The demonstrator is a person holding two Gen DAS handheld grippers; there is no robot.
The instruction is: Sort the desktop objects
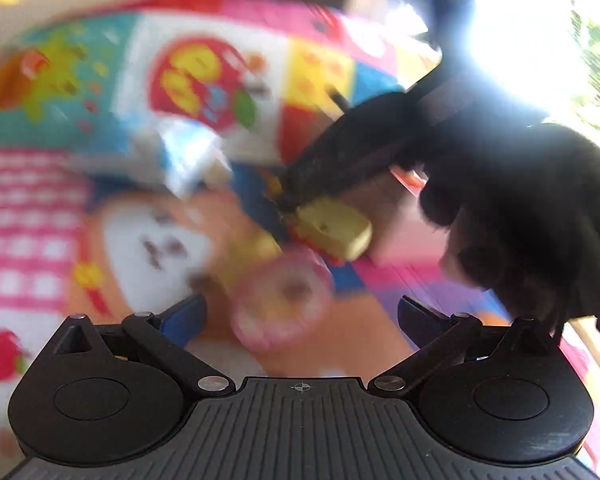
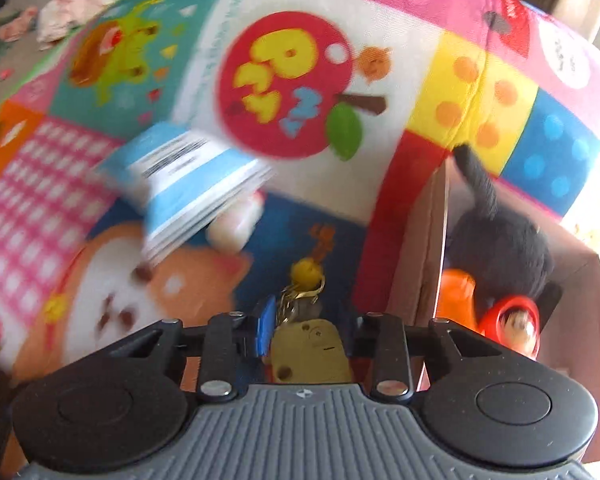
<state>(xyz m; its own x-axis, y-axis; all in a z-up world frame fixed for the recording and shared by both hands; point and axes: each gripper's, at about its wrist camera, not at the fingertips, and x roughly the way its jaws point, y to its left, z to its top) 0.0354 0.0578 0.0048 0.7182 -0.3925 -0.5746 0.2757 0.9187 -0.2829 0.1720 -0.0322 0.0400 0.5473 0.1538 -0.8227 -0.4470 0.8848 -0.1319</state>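
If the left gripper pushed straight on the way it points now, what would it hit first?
Probably the pink ring-shaped toy lying on the colourful mat, just ahead between the open left gripper fingers. The picture is blurred, so depth is uncertain.

Red apple emblem (image 2: 288,84) on the patchwork mat (image 2: 480,80): large yellow "P"; remaining letters blurred. Blue-and-white booklet (image 2: 192,180): barcode, digits unreadable

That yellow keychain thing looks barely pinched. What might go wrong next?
The right gripper is shut on the yellow keychain, whose chain dangles free; it might snag on the cardboard box rim. The hold looks narrow, so a slip seems possible. The left gripper, open over the pink ring, sits close by.
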